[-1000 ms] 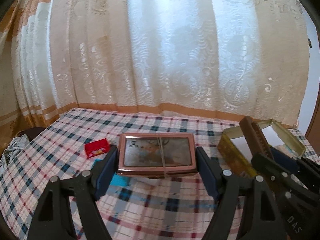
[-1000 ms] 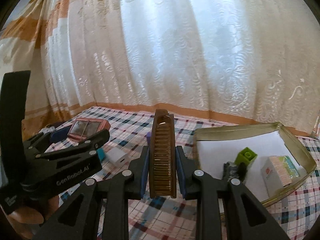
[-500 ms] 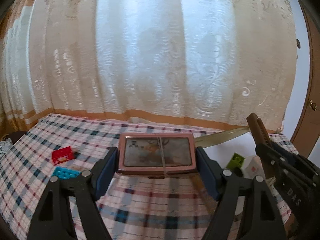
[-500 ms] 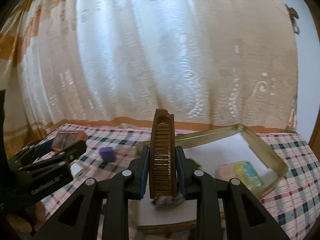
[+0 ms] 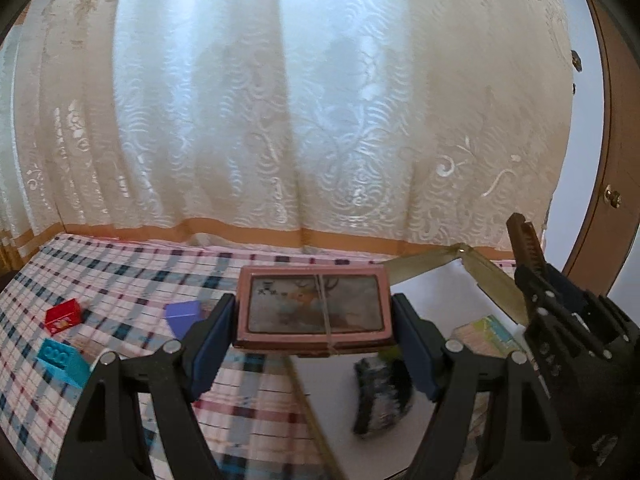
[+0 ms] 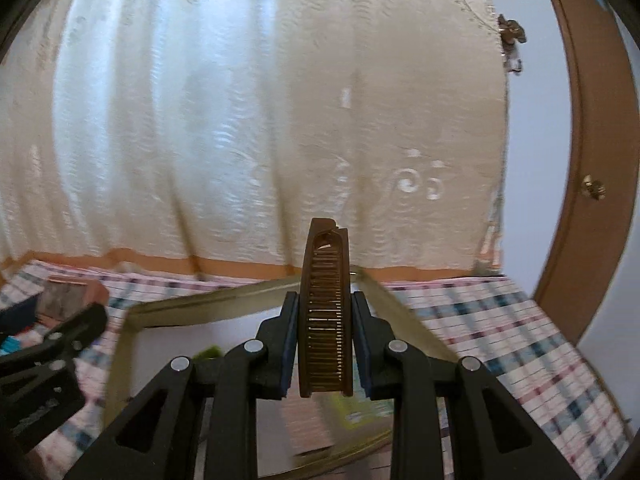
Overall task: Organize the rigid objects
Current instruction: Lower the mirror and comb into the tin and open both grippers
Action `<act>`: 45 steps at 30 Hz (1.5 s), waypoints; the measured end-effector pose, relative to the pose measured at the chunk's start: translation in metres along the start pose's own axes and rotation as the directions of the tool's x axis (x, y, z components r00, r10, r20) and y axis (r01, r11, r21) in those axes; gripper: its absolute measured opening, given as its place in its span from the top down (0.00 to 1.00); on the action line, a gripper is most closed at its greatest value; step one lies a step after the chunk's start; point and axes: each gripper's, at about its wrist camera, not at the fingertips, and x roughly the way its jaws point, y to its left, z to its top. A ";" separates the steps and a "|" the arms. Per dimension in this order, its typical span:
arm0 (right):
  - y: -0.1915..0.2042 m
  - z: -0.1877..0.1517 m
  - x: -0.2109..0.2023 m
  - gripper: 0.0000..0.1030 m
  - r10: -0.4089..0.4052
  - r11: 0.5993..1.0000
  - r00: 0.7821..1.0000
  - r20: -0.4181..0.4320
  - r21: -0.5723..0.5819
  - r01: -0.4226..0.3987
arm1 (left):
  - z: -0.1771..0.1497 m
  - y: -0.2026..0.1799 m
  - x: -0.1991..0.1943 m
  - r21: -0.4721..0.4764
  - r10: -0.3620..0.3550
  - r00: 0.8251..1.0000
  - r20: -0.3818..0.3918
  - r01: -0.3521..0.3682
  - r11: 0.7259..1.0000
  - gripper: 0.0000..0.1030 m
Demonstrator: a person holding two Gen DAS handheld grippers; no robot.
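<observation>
A: Left gripper status?

B: Fingers clamped on the short ends of a pink tin, lid facing the camera, held level above the worktop. A thin band runs across the lid right of centre.

A: Right gripper?

B: Fingers narrow, pinching a brown comb by its flat sides. The comb points straight ahead toward 12 o'clock, teeth facing the camera. From the left camera the same comb sticks up at 3 o'clock.

A: Where's the tray?

B: Gold-rimmed tray with a white floor, at 4 o'clock of the pink tin. The tin's right end overhangs the tray's left edge. In the right view the comb hangs over the tray.

A: What's in it?

B: A dark blurred object, can't identify it. A green-and-white box near the far wall. A bit of green under the tin, mostly hidden.

A: Loose on the checked cloth?

B: Red box at 9 o'clock, blue toy brick at 8 o'clock, purple block just beside the left finger. All well apart from the tray.
</observation>
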 end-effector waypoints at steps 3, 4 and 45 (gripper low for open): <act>-0.008 -0.001 0.011 0.73 -0.036 0.999 0.999 -0.027 0.008 0.036 | -0.001 -0.016 0.005 0.029 -0.005 1.000 -0.003 0.005 1.000 0.25; -0.010 -0.001 0.014 0.73 -0.044 0.999 0.998 -0.033 0.008 0.045 | -0.001 -0.021 0.007 0.037 -0.006 1.000 -0.004 0.006 0.999 0.25; -0.034 -0.006 0.023 0.28 0.077 0.981 0.996 -0.044 0.181 -0.067 | 0.011 -0.016 0.019 0.008 0.021 1.000 0.004 -0.021 1.000 0.00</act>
